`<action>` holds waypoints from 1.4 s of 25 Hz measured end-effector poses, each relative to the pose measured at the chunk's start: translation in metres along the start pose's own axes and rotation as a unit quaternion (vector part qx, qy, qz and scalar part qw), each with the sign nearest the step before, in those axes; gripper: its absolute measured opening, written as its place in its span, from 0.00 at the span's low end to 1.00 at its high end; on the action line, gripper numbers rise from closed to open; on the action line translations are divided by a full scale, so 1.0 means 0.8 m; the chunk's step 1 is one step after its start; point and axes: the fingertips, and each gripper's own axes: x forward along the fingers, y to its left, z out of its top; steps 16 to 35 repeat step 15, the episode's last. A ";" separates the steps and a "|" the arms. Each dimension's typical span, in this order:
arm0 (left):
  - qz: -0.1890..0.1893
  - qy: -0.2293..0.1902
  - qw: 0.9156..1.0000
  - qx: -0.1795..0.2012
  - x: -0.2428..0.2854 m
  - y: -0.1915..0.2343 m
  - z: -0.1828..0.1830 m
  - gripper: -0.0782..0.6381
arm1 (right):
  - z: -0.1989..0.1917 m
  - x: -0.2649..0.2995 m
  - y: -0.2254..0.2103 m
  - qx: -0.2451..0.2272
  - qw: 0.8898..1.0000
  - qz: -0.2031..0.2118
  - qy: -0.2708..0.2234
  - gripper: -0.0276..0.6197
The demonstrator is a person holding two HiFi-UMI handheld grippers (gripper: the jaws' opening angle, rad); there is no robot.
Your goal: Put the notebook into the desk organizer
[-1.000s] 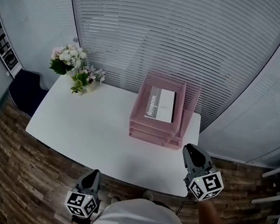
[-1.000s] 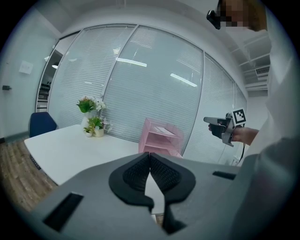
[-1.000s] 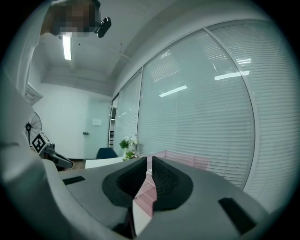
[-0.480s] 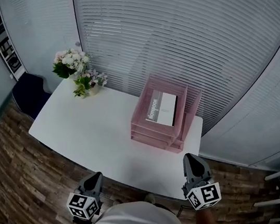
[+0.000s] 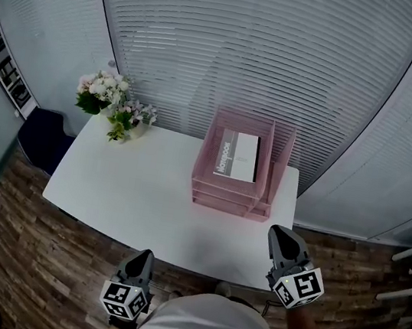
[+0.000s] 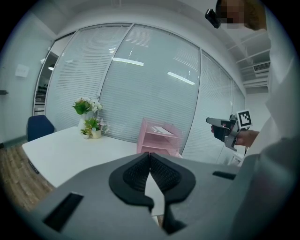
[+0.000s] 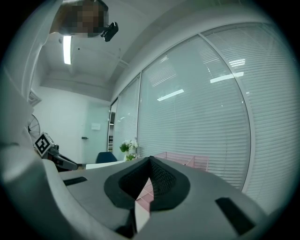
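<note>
Notebook: the notebook [image 5: 237, 155] lies flat, cover up, in the top tray of the pink desk organizer [image 5: 209, 193], at about 1 o'clock from where I stand.
Organizer: it stands on the white table [image 5: 131, 194] toward the far right corner, close to the blinds, with its open front facing me.
Left tongs: the left gripper [image 5: 142, 257] is at my 7 o'clock, short of the table's near edge, with its jaws together on nothing.
Right tongs: the right gripper [image 5: 280, 235] is at my 5 o'clock, over the near right corner of the table, jaws pressed together and empty.
Other things: the flowers [image 5: 111, 102] sit at 11 o'clock on the far left corner, well apart from the organizer.
Step in hand: I judge the placing done, with only the retreat and a check left.
Doing it well: I would hold both tongs closed and back on my side, clear of the table edge.
If a fix is needed: I would use the right tongs, since they are nearer, entering from the tray's open front at 6 o'clock and pushing the near edge gently.
Risk: the mesh stack looks light, so a bump could shift it.
</note>
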 end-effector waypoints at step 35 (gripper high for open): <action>-0.001 -0.002 1.000 0.002 0.007 0.000 0.008 0.12 | 0.005 0.003 -0.004 -0.002 1.000 0.002 -0.003 0.06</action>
